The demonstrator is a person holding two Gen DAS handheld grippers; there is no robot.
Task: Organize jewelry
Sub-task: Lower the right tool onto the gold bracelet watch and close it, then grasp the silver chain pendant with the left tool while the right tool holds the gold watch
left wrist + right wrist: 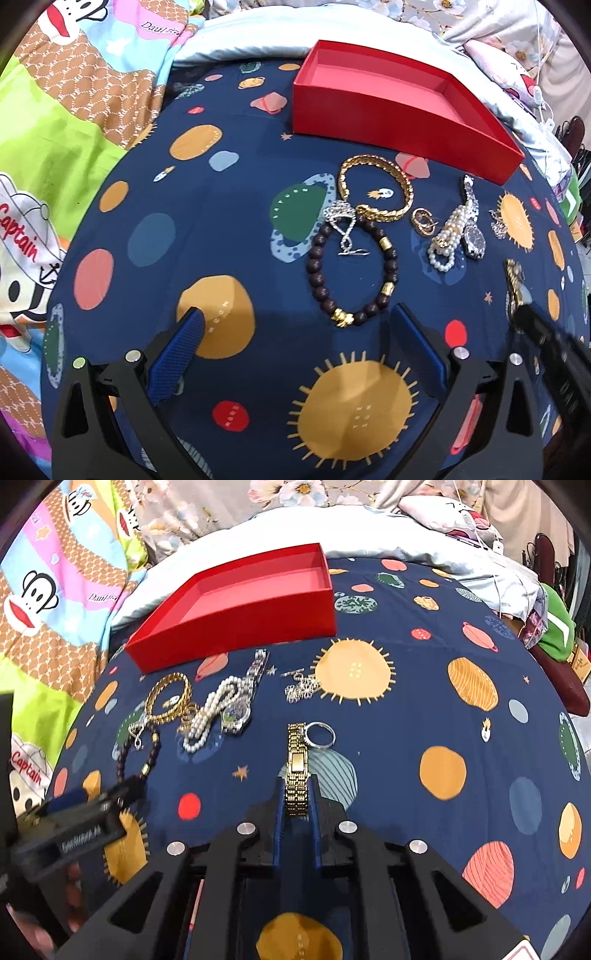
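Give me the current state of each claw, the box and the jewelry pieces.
Left claw: open, holding nothing.
Right claw: shut on gold watch.
Red box: open, nothing seen inside.
Dark bead bracelet: lying flat on blanket.
Silver ring: on blanket, touching the watch band.
Pearl strand: bunched against silver watch.

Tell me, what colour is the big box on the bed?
The box is red, with a paler pinkish-red floor inside. The right wrist view shows it best.
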